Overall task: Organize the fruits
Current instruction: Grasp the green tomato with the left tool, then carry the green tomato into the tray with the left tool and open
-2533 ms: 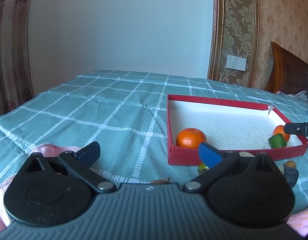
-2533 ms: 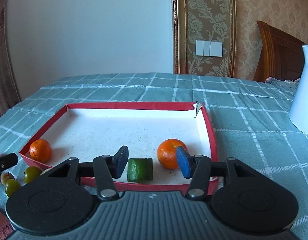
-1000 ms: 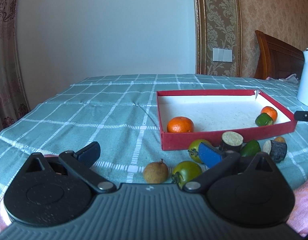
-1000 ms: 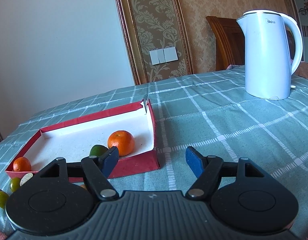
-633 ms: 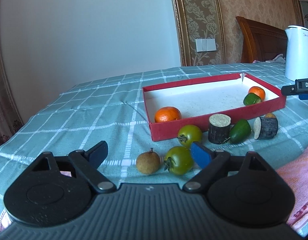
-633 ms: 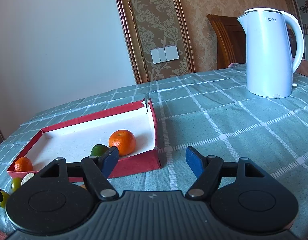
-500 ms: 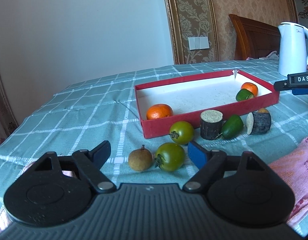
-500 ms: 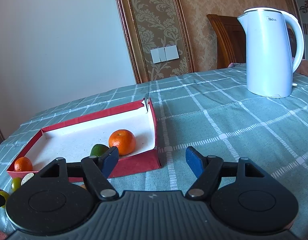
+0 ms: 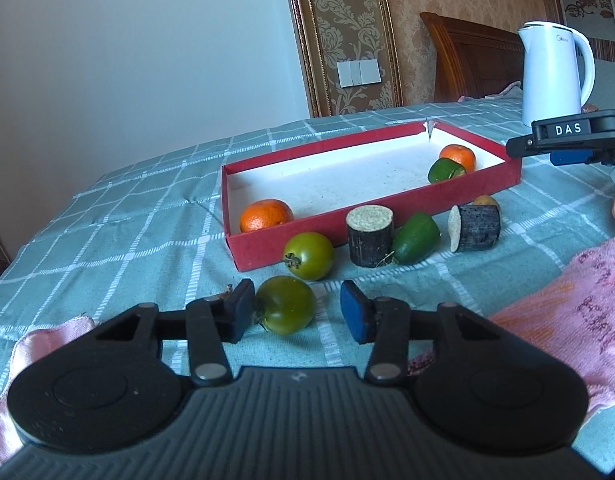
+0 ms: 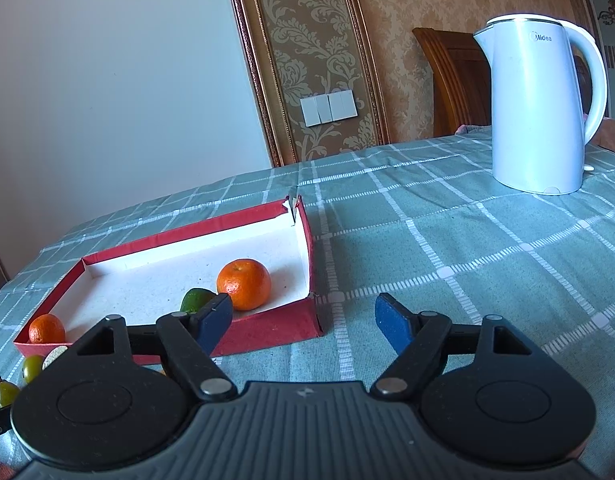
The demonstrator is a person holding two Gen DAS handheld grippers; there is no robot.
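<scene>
On the left of the checked desk (image 9: 107, 216), a pink cloth (image 9: 47, 332) peeks out beside the left gripper (image 9: 297, 314). Its jaws are apart and straddle a green tomato (image 9: 285, 304): the left pad looks to touch or nearly touch the stem side, while the right pad stands clear of the fruit.

Just beyond lies a second tomato (image 9: 309, 255), close against the red tray (image 9: 387, 204). The tray holds an orange (image 9: 266, 215) in its near left corner and, at the far right end, a green fruit (image 9: 443, 169) beside another orange (image 9: 458, 157).

Along the tray's front wall stand a dark stub (image 9: 370, 236) with a pale cut top, a green fruit (image 9: 415, 237) leaning against it, and a second stub (image 9: 474, 227) on its side.

The tomato will likely handle as light, smooth and round, firm while green but with skin that bruises or splits under hard pressure. It may roll or squirt out of flat pads, so the best hold is across its widest middle, clear of the stem, with a gentle squeeze.

Farther right, the right gripper (image 10: 303, 320) hovers off the tray's right corner, jaws apart and empty. A white kettle (image 10: 539, 108) stands well behind on the right.
</scene>
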